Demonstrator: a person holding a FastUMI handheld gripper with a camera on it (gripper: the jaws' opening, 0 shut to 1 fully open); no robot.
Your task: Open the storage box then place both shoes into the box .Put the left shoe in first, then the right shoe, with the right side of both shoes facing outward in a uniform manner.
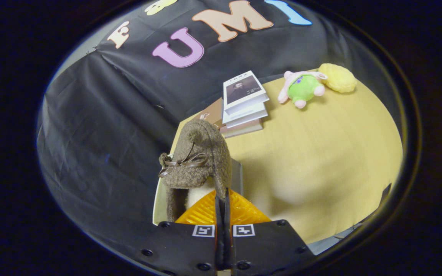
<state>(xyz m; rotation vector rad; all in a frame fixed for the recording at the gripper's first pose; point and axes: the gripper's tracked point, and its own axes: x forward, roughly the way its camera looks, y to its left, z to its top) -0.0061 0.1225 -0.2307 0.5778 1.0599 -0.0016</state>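
Observation:
A brown woolly shoe with a ribbon bow hangs just ahead of my fingers, toe pointing away and up. My gripper is shut on the thin rim of its opening, and the pale lining shows beside the fingers. Under the shoe stands the storage box: its white wall shows on the left and a grey panel rises behind the shoe on the right. The box's inside is hidden by the shoe and my fingers. Whether a second shoe lies below, I cannot tell.
The box stands at the near left corner of a yellow wooden table. A stack of books lies beyond the shoe. A green and pink plush toy and a yellow plush lie at the far side.

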